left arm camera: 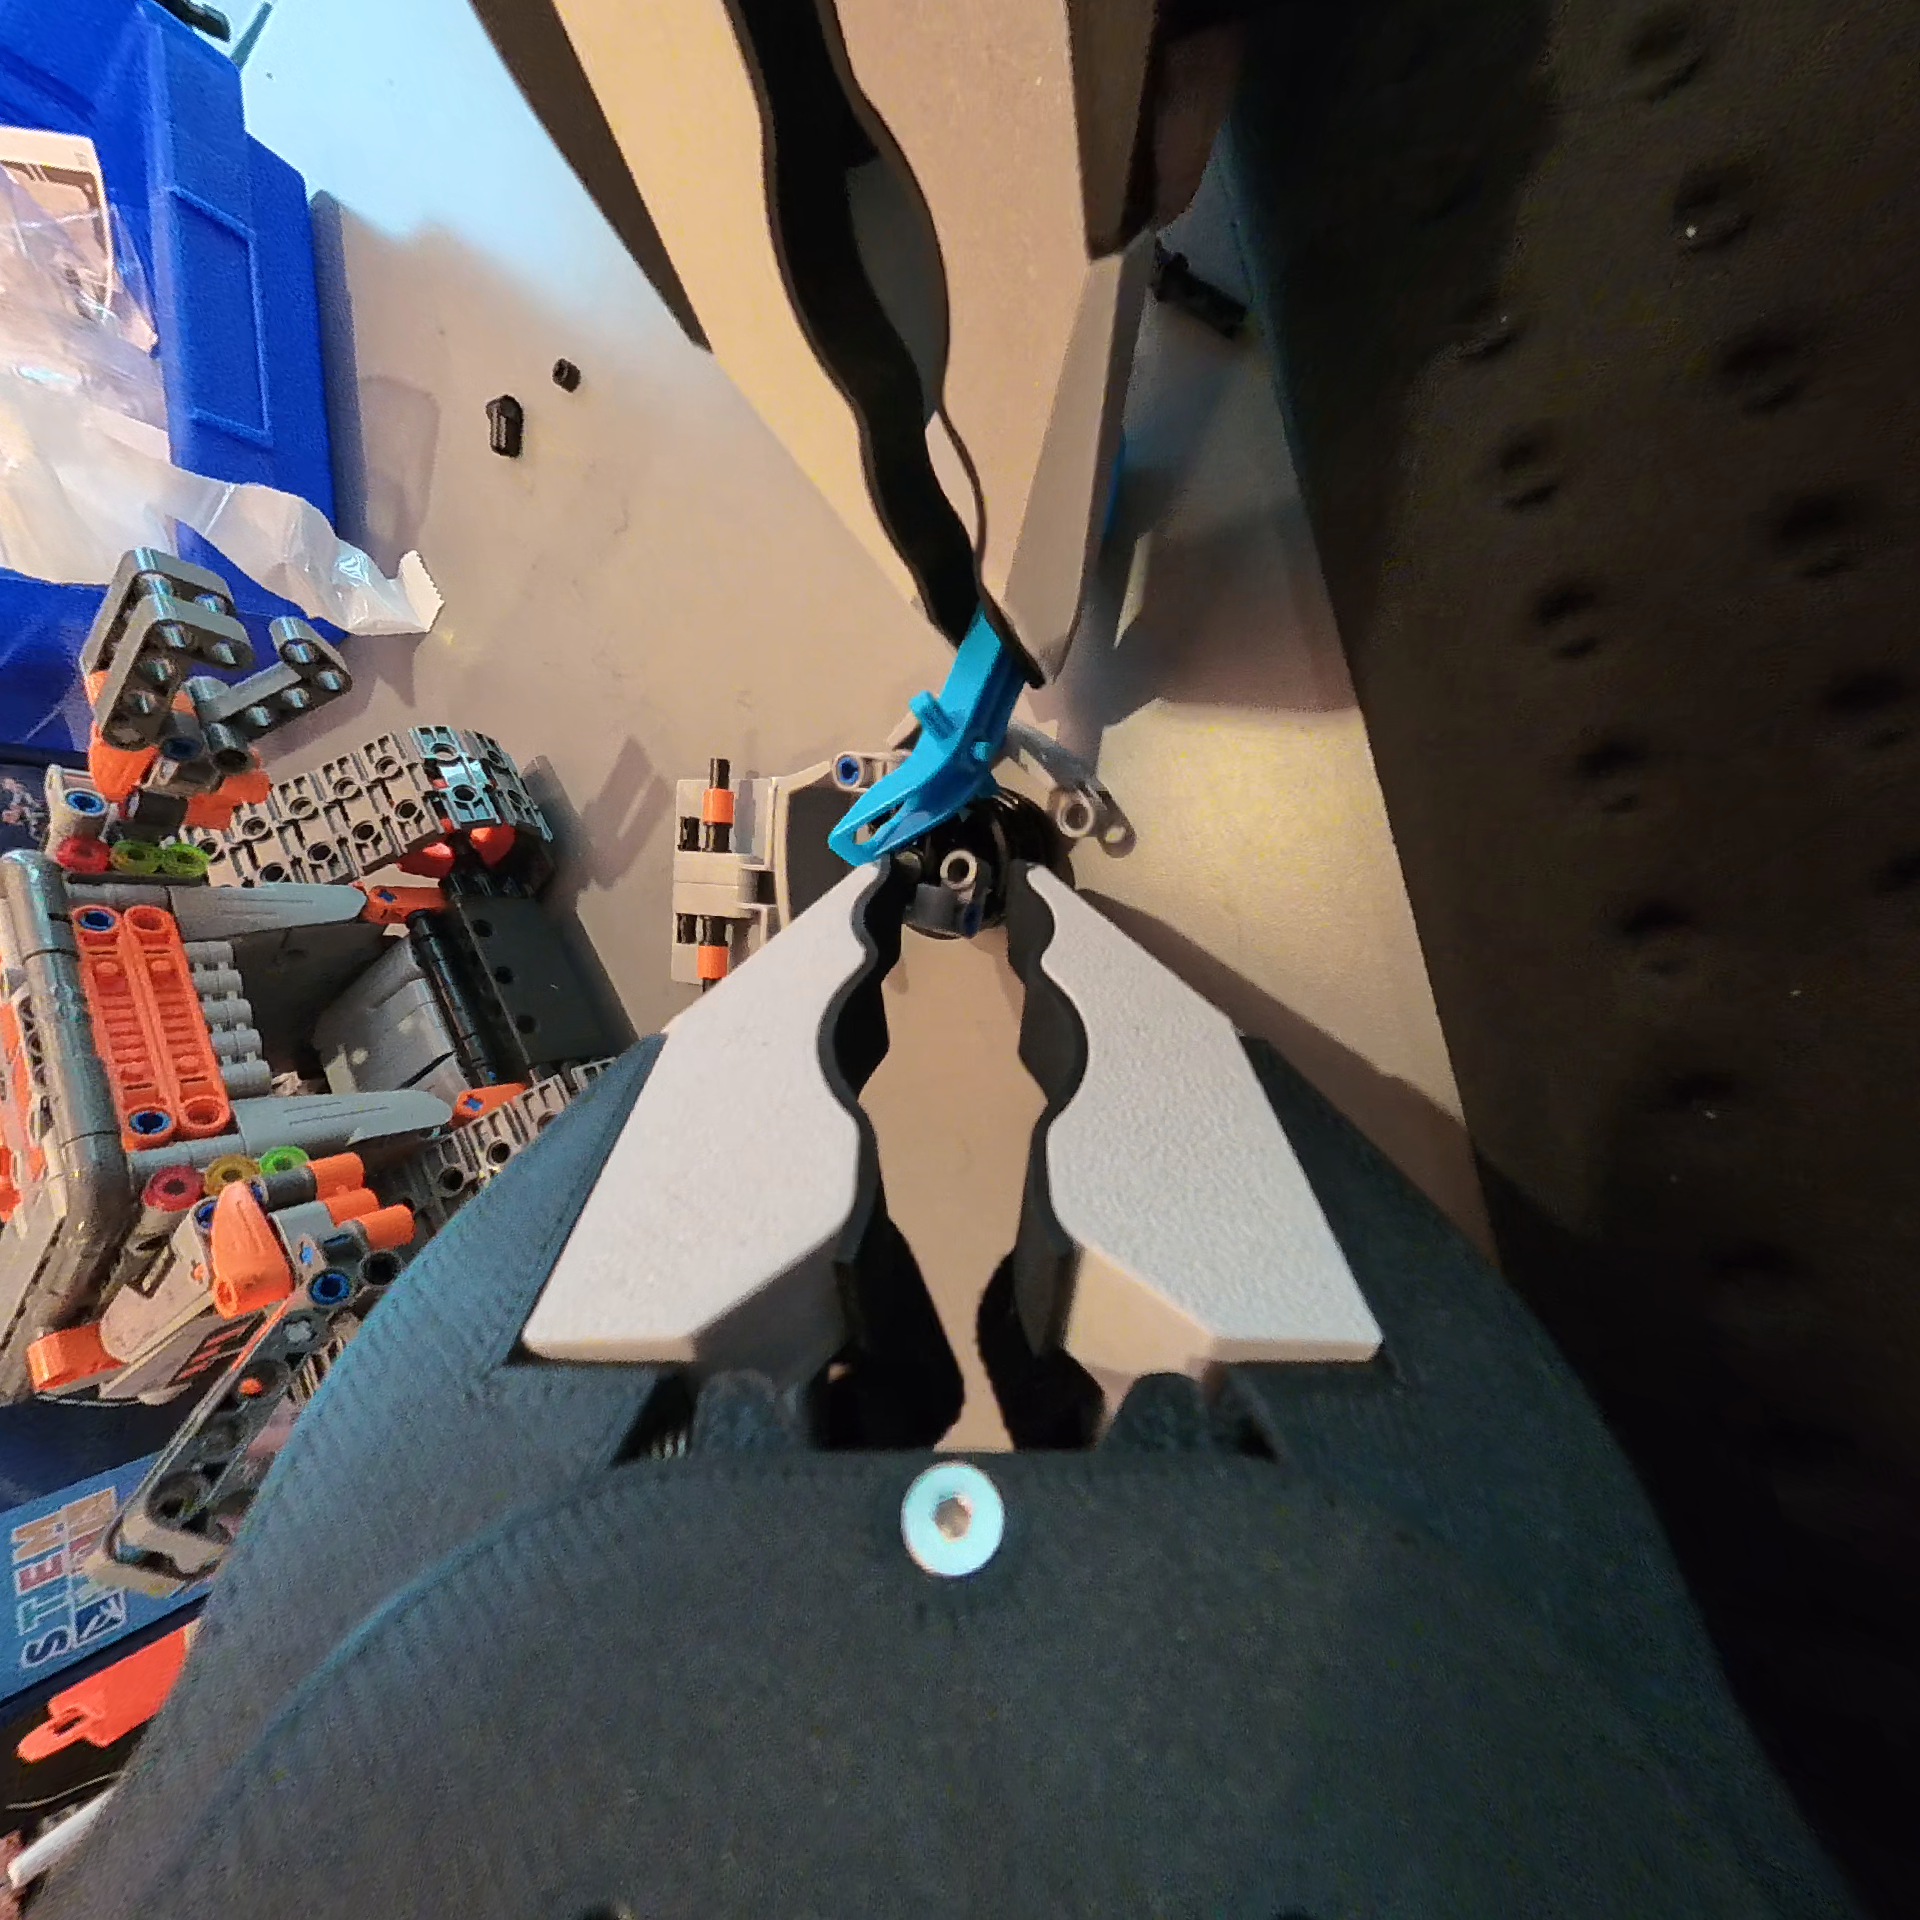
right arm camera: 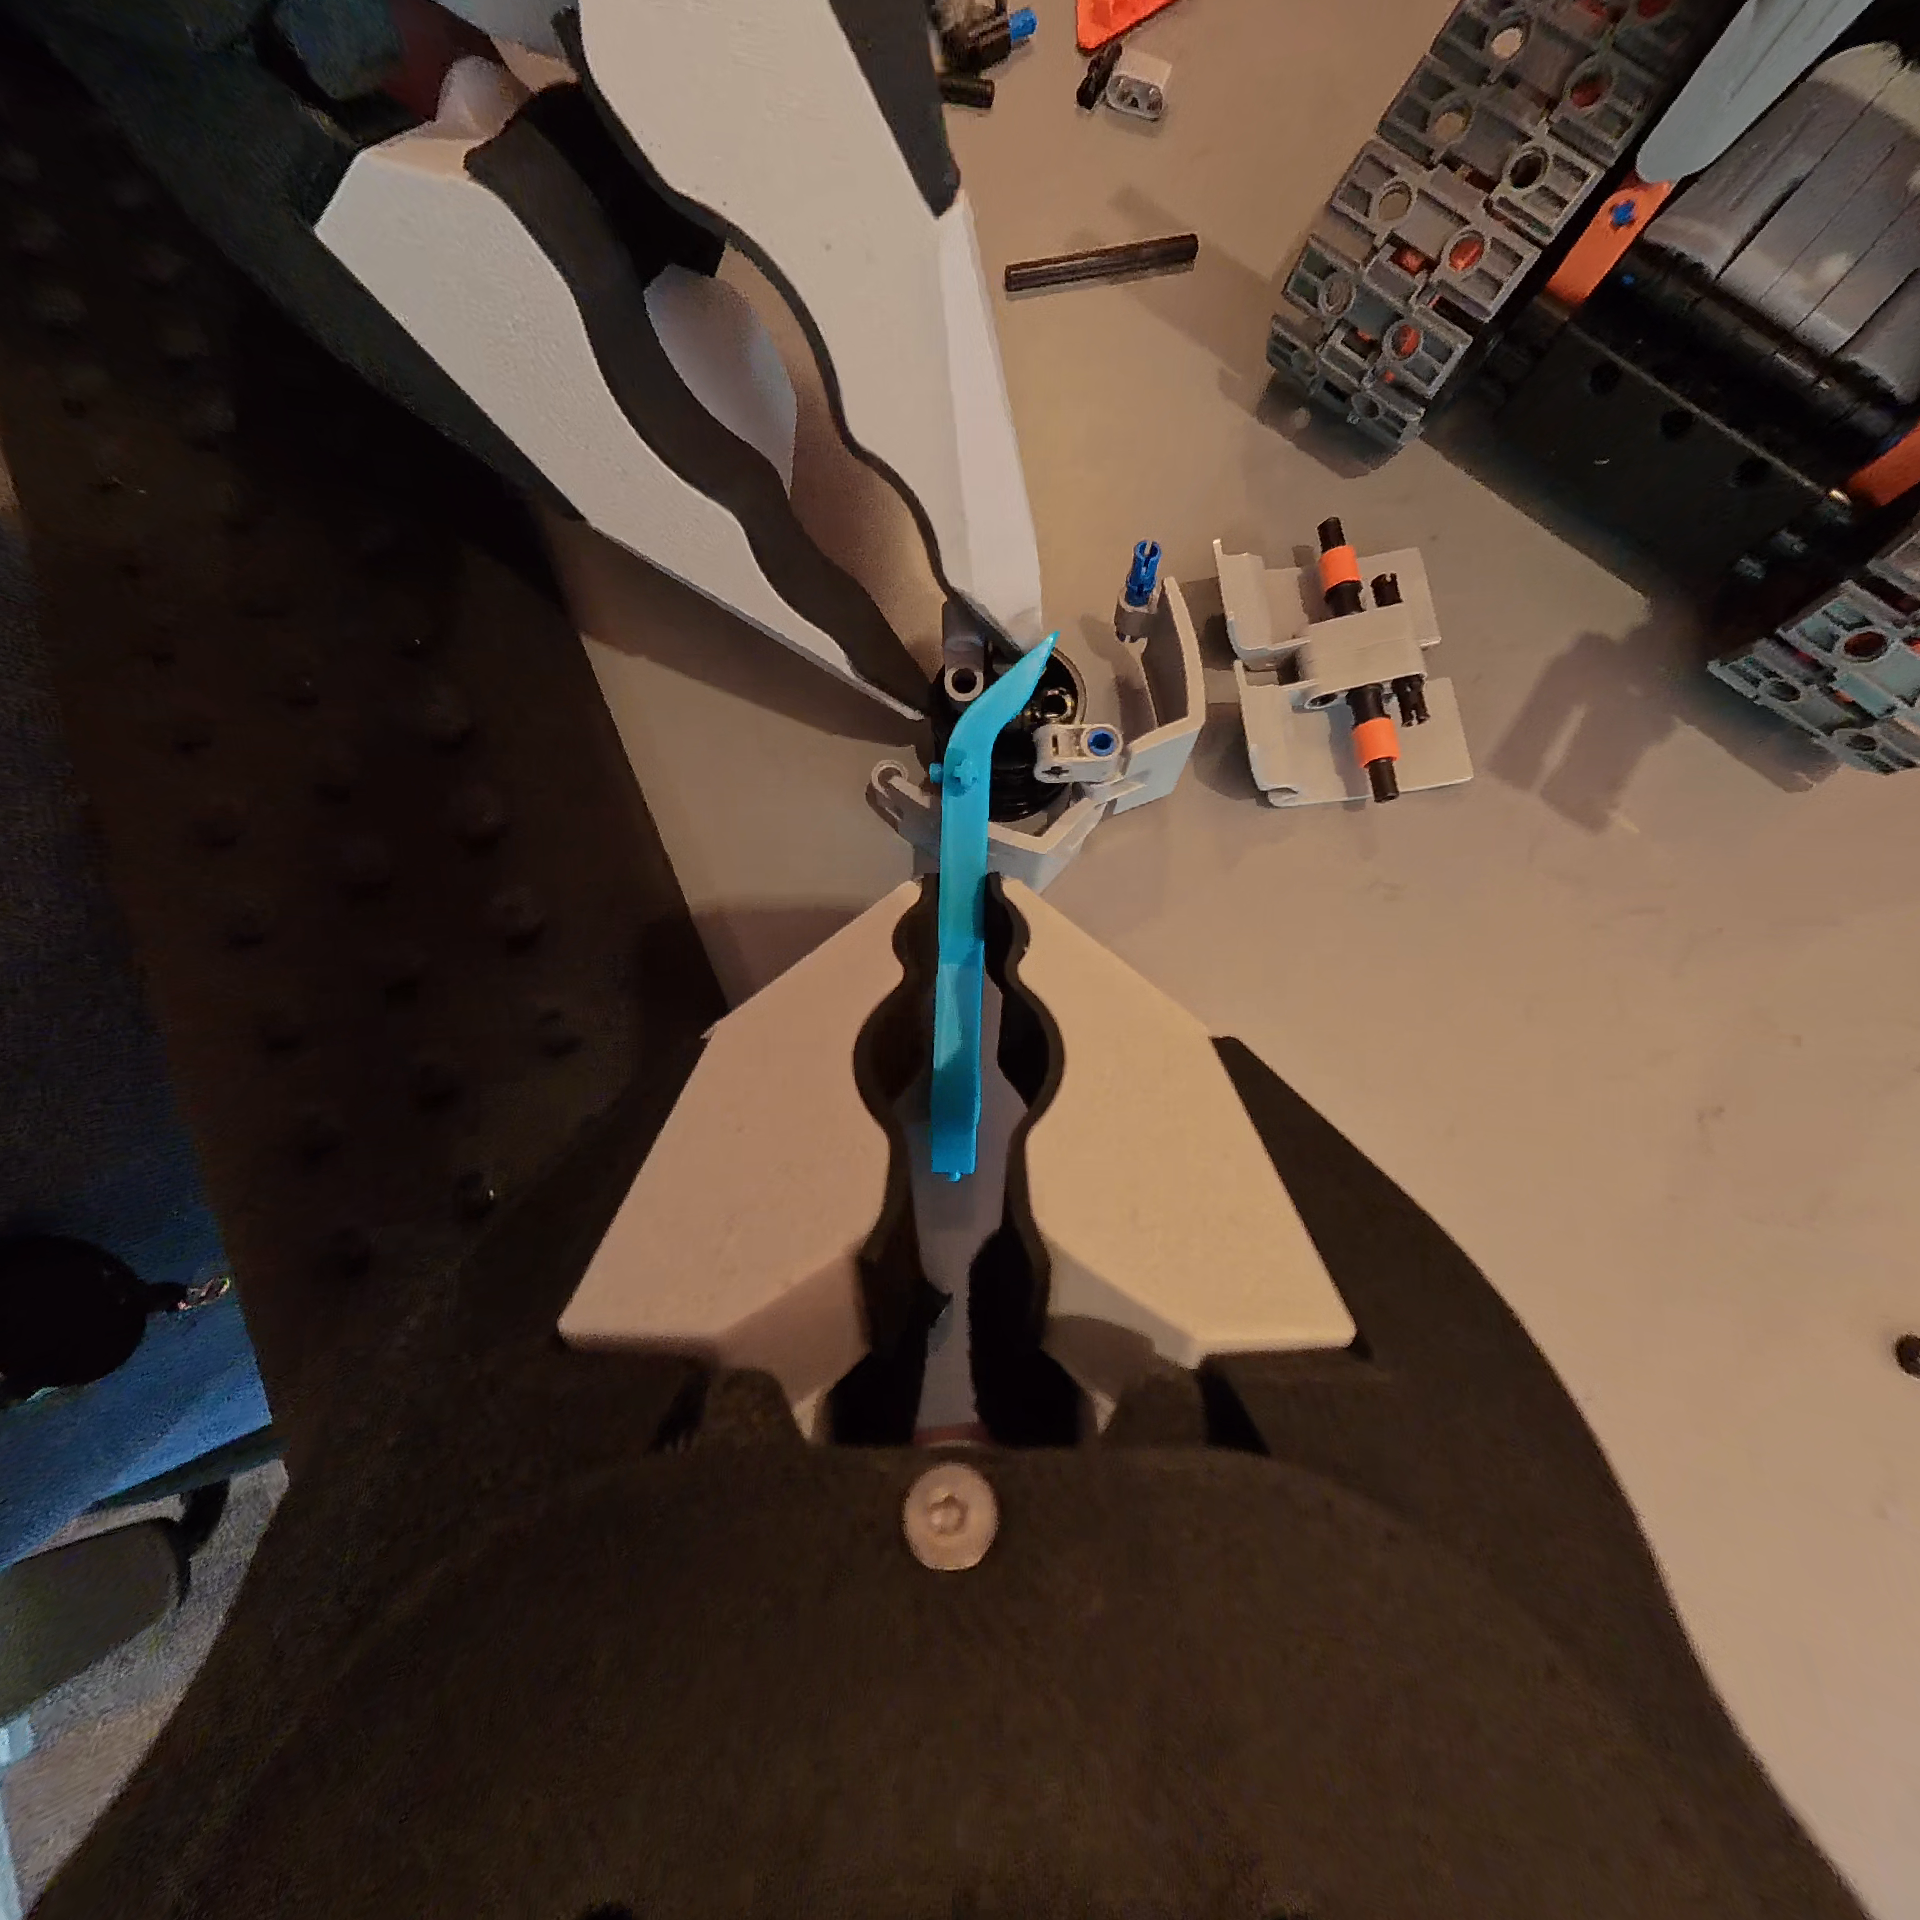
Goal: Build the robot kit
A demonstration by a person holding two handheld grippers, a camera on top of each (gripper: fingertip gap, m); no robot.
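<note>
Blue plastic tool (right arm camera: pixel 958 940) sits clamped in the right hand-held gripper (right arm camera: pixel 961 894), its tip on the small grey-black assembly (left arm camera: pixel 951 883) pinched by the left hand-held gripper (left arm camera: pixel 951 883). Far left, a blue bin (left arm camera: pixel 156 312) holds clear bags (left arm camera: pixel 73 270).

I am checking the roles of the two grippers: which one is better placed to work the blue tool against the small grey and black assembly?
Right. The right gripper already clamps the blue tool, whose tip rests on the assembly. The left gripper grips that assembly, apparently steadying it.
</note>
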